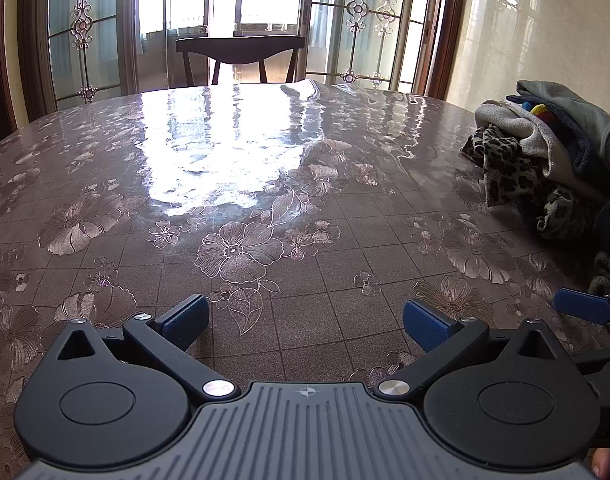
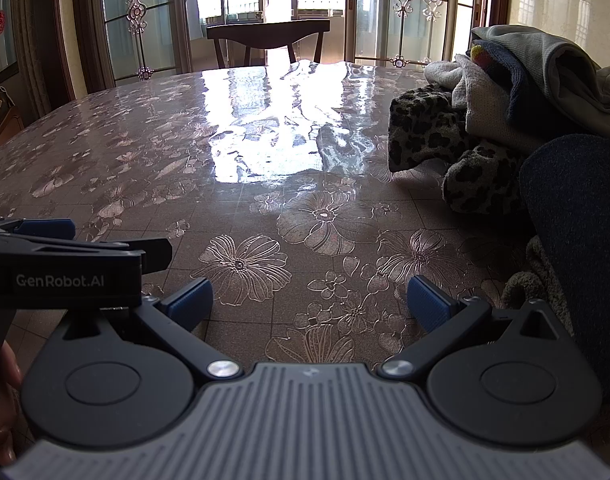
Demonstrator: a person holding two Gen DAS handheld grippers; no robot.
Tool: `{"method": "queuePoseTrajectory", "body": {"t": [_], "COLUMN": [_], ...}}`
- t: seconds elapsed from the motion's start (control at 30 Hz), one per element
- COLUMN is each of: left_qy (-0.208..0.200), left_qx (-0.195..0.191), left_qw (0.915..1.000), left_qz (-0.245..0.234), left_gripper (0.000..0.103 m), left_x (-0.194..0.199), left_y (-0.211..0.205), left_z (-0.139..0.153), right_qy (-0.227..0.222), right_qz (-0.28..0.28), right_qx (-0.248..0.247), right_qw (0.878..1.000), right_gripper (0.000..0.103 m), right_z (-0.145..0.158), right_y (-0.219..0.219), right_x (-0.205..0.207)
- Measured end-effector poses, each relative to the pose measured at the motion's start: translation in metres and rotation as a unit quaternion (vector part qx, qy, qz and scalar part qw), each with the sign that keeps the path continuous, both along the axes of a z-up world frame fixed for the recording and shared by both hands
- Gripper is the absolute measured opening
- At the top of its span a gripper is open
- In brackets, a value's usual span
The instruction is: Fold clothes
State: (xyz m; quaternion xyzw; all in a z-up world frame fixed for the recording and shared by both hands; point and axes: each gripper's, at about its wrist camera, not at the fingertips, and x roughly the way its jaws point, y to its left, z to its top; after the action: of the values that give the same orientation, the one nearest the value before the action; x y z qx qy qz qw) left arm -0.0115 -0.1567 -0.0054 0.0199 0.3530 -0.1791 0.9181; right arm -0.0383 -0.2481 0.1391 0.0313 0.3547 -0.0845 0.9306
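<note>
Holding both tongs low over the flowered tabletop (image 1: 233,248), I have my left tongs (image 1: 305,322) spread wide and gripping nothing, and my right tongs (image 2: 310,304) just as wide and bare. My pile of clothes (image 2: 485,120) sits unfolded at the right side of the tabletop, leopard-print cloth (image 2: 425,136) nearest, a dark chair (image 1: 241,56) beyond.
</note>
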Motion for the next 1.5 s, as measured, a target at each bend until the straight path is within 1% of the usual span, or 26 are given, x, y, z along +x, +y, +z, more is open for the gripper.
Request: {"method": "queuePoseTrajectory", "body": {"t": [0.6,0.8,1.03,1.5], "left_qy": [0.000,0.000,0.000,-0.001], "left_qx": [-0.001,-0.001,-0.001,-0.002], "left_qw": [0.9999,0.9999,0.9999,0.9999], "left_qz": [0.015,0.016,0.017,0.017], "left_gripper": [0.103,0.103,0.103,0.103], "left_x": [-0.004,-0.003,-0.003,-0.004], "left_y": [0.005,0.006,0.006,0.005], "left_z": [0.001,0.001,0.001,0.001], "right_qy": [0.000,0.000,0.000,0.000], "right_qz": [-0.001,-0.002,-0.001,-0.001], "right_qx": [0.000,0.001,0.001,0.001], "right_qw": [1.000,1.000,1.000,1.000], "right_gripper": [0.102,0.102,0.102,0.102], "right_z": [-0.001,-0.001,-0.002,-0.002], "right_y": [0.001,0.004,0.001,0.001], "right_x": [-0.002,-0.008,-0.003,-0.006]}}
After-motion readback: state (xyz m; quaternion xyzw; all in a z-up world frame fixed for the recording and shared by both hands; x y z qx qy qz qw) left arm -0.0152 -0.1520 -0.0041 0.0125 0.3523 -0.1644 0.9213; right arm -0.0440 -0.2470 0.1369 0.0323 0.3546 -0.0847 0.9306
